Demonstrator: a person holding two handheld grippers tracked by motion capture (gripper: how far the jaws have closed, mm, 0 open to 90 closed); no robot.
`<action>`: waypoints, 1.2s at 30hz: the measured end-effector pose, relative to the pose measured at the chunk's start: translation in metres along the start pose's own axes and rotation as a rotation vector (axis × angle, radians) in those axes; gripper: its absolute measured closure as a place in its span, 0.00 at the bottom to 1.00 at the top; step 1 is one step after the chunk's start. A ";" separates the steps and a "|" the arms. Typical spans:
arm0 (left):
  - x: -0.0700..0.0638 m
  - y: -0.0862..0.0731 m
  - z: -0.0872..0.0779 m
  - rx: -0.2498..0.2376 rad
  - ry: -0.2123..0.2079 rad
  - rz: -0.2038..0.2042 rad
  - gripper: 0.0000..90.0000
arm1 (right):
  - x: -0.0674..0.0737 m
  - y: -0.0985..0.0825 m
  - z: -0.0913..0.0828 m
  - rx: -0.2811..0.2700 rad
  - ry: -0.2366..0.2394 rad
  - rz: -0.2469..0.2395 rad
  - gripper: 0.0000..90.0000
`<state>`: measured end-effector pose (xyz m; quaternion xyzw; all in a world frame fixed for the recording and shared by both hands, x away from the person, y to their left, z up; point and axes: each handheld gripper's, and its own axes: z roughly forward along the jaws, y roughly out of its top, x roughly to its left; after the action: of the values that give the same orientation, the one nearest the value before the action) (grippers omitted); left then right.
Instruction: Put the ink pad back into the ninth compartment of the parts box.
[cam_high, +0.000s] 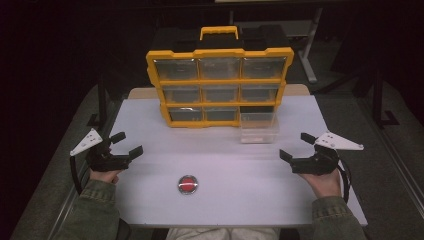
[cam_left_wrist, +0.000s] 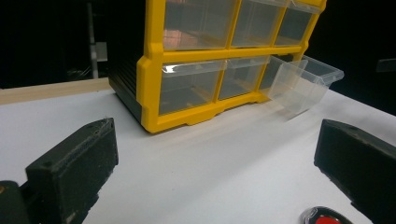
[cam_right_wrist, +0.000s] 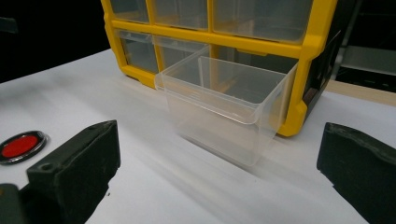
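Apparently empty, the clear drawer (cam_high: 258, 128) sits pulled out — below the yellow organizer (cam_high: 219, 85).

- From my high view the room beyond the table (cam_high: 150, 205) is nearly black; light falls from above onto the white top alone, dim and faintly violet.
- The organizer (cam_high: 220, 85) shows soft glare on its clear drawer fronts, and the whole picture is grainy and a little soft.
- In my left gripper view the tabletop glows evenly, with a soft shadow under the organizer's base.
- In my right gripper view the clear drawer (cam_right_wrist: 224, 109) casts streaky, pale shadows; near jaws are slightly blurred.
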<state>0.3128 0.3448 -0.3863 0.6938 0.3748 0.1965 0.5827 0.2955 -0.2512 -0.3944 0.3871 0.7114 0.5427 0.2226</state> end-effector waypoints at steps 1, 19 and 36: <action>0.000 0.000 0.000 0.003 0.000 0.001 0.00 | 0.000 0.000 0.000 -0.006 0.000 -0.003 0.00; 0.000 0.004 0.005 0.034 -0.010 -0.073 0.00 | -0.003 0.001 -0.004 -0.016 -0.029 0.013 0.00; -0.014 0.016 0.021 0.129 -0.064 0.008 0.00 | -0.006 0.001 -0.006 -0.027 -0.048 0.028 0.00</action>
<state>0.3232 0.3194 -0.3735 0.7374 0.3650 0.1520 0.5476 0.2944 -0.2593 -0.3924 0.4068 0.6931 0.5457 0.2373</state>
